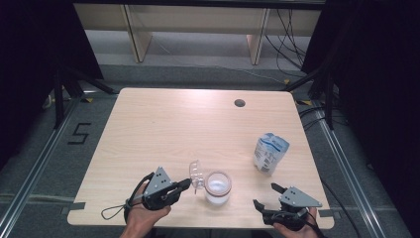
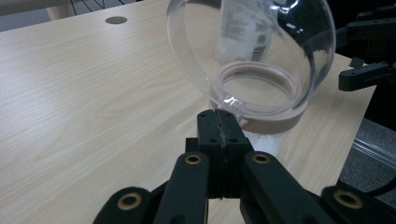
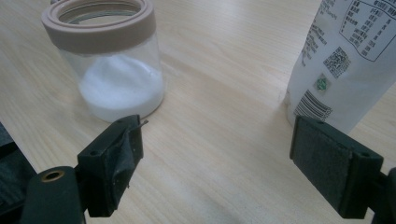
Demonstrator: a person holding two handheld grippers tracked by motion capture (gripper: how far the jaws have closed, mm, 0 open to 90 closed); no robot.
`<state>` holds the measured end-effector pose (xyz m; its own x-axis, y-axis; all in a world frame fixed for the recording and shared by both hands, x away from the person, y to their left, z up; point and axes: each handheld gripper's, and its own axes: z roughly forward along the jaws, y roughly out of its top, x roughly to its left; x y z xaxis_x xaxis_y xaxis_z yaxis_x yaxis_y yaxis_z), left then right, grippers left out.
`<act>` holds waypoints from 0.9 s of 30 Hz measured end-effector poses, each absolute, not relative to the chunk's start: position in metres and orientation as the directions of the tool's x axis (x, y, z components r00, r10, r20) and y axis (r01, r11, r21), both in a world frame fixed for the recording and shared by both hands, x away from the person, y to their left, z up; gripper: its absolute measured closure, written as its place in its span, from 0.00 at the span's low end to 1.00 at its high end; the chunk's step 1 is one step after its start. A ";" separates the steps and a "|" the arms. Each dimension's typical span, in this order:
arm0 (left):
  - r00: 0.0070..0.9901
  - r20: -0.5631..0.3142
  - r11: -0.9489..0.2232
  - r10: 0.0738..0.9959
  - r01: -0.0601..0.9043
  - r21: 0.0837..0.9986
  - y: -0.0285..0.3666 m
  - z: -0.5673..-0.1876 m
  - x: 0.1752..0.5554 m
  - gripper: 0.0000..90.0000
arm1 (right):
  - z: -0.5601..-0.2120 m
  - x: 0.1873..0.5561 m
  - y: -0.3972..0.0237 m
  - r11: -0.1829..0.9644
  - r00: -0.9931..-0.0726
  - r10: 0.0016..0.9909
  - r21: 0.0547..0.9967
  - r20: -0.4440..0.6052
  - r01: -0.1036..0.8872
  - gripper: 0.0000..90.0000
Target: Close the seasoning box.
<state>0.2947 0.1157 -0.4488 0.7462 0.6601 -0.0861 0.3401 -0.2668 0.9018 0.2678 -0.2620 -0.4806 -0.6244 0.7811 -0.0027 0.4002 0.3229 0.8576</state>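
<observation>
Gripping the clear lid [image 2: 252, 51] by its edge, the left gripper [image 1: 184, 184] has its jaws pressed together on it; the lid stands tilted open, just left of the jar's mouth. The jar [image 1: 218, 188] sits near the table's [image 1: 163, 124] near edge, between the two grippers, with a tan collar and white powder in its lower part. Right gripper [image 1: 263, 195] rests at the near right, jaws wide apart, nothing between them. A white pouch [image 1: 270, 152] stands upright to the far right of the jar, well apart from it.
</observation>
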 end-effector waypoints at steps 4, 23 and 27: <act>0.746 -0.100 -0.252 0.659 0.344 0.904 0.115 -0.449 0.295 0.99 | -0.481 0.268 -0.262 0.327 -0.627 0.779 0.861 -0.012 0.389 0.20; 0.763 -0.065 -0.282 0.644 0.315 0.906 0.109 -0.444 0.294 0.99 | -0.481 0.268 -0.261 0.336 -0.631 0.775 0.862 -0.025 0.379 0.20; 0.763 -0.069 -0.277 0.643 0.316 0.907 0.107 -0.445 0.294 0.99 | -0.481 0.268 -0.260 0.337 -0.634 0.774 0.857 -0.015 0.391 0.20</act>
<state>0.2939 0.1073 -0.4446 0.7625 0.6433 -0.0690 0.3162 -0.2775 0.9072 0.2676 -0.2605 -0.4813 -0.6335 0.7736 -0.0152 0.3910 0.3370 0.8565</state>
